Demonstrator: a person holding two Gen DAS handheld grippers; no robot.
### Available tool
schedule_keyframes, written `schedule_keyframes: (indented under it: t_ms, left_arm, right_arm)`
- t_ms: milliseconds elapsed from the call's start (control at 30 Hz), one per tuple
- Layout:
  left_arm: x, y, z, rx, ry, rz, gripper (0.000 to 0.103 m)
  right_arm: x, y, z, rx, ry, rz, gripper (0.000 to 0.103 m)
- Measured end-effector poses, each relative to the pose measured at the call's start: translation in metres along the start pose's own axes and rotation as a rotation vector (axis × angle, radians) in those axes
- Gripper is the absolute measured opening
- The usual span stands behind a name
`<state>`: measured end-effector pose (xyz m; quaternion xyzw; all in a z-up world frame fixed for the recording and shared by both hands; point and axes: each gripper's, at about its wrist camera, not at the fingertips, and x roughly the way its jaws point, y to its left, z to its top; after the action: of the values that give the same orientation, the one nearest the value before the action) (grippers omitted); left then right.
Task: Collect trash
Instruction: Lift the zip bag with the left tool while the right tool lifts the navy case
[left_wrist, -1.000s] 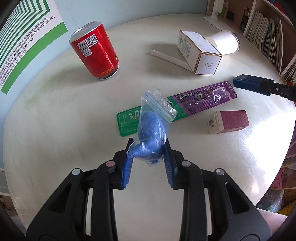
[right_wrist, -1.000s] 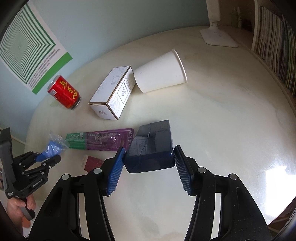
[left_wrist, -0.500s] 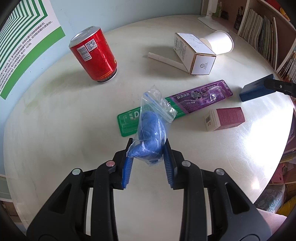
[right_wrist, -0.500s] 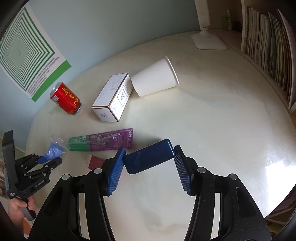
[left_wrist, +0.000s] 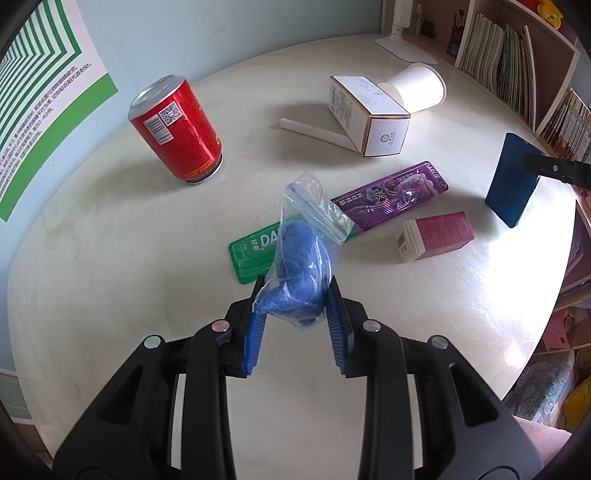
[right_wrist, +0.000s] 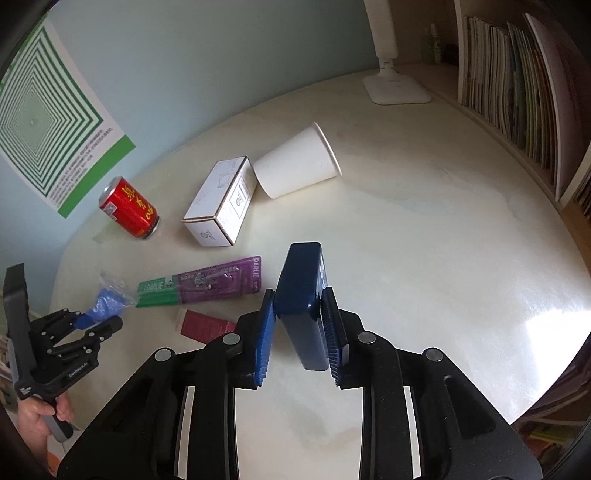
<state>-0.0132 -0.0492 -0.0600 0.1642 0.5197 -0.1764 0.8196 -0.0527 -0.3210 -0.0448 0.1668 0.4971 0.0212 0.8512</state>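
My left gripper (left_wrist: 295, 291) is shut on a clear zip bag of blue material (left_wrist: 303, 251), held just above the round white table (left_wrist: 110, 295). My right gripper (right_wrist: 298, 295) holds a dark blue box (right_wrist: 301, 273) on edge, its jaws closing with the pads pressed on the narrow sides. On the table lie a red can (left_wrist: 177, 133), a white carton (left_wrist: 369, 118), a tipped paper cup (left_wrist: 417, 88), a green and purple toothbrush pack (left_wrist: 391, 192), a small pink box (left_wrist: 436, 236) and a white strip (left_wrist: 314, 131).
A white lamp base (right_wrist: 397, 88) stands at the table's far edge. Bookshelves (right_wrist: 517, 92) run along the right. A green striped poster (right_wrist: 48, 118) hangs on the wall at left. A person's hand (right_wrist: 37, 417) grips the left gripper's handle.
The dark blue box has turned from lying wide across the right jaws to standing on edge, and those jaws have narrowed onto it. The left gripper kept still with the bag.
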Motion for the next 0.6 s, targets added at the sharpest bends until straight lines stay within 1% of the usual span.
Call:
schedule_keyframes:
  t_ms: [67,233,300,333,600]
  left_arm:
    - [0.002,0.0,-0.001,0.005,0.005,-0.01,0.028]
    - [0.007,0.001,-0.001,0.015,0.012,-0.028,0.028]
    - [0.007,0.002,0.0,0.022,0.007,-0.031,0.028]
    - [0.006,0.002,0.001,0.024,0.003,-0.031,0.028]
    - [-0.002,0.002,0.006,0.034,-0.022,-0.024,0.028]
  right_arm:
    - [0.003,0.002,-0.002,-0.003,0.006,-0.016,0.027]
    - [0.003,0.0,-0.002,0.034,-0.002,-0.035,0.025]
    - [0.001,-0.002,-0.004,0.052,-0.003,-0.027,0.023]
    - [0.0,-0.003,-0.005,0.064,-0.004,-0.019,0.022]
    - [-0.017,-0.004,-0.007,0.076,-0.041,-0.033,0.022]
